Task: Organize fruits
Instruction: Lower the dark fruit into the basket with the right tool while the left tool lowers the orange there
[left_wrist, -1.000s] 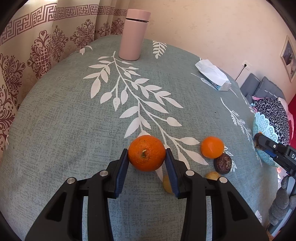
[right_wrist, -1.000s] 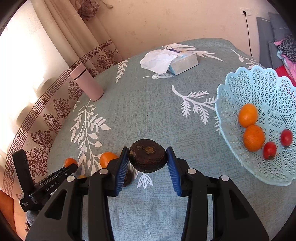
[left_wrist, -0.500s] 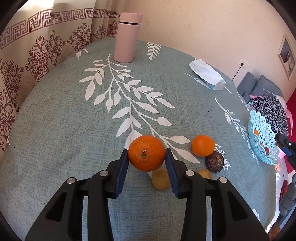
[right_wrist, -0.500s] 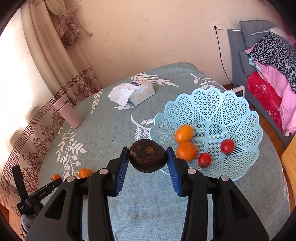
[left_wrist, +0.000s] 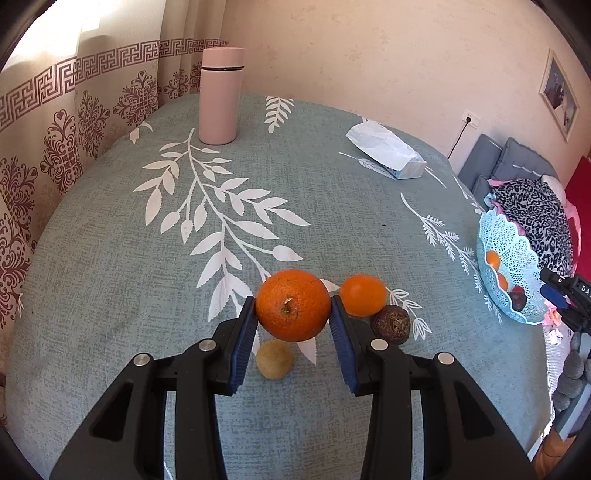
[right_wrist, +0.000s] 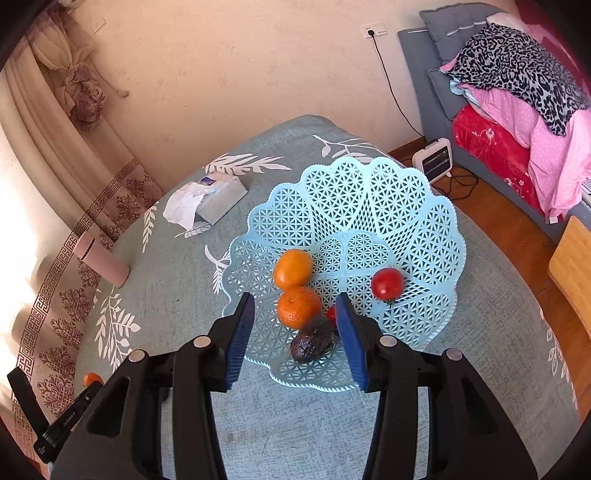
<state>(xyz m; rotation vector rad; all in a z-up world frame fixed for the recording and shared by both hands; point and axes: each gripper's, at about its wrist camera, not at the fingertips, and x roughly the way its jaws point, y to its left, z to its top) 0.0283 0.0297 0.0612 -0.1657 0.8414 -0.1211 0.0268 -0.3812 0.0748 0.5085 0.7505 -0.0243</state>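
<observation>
The right gripper (right_wrist: 293, 325) hangs over the near rim of the blue basket (right_wrist: 369, 192) with its fingers spread wide and nothing between them; the dark fruit (right_wrist: 312, 343) lies in the basket just below and between the fingertips, beside two oranges (right_wrist: 297, 306) and a red fruit (right_wrist: 387, 283) further ahead; that drop looks done. The left gripper (left_wrist: 293, 317) has its fingers closed on a large orange (left_wrist: 293, 304), which appears lifted clear of the bench (left_wrist: 110, 258); beneath and behind the fingertips sits a small yellowish fruit (left_wrist: 275, 359); just right of the right finger lie a smaller orange (left_wrist: 363, 295) and a dark wrinkled fruit (left_wrist: 390, 325); the basket is well off to the right. The step in hand seems to be carrying the large orange across; next the empty gripper should clear the basket so the orange can be lowered over an open spot and let go.
</observation>
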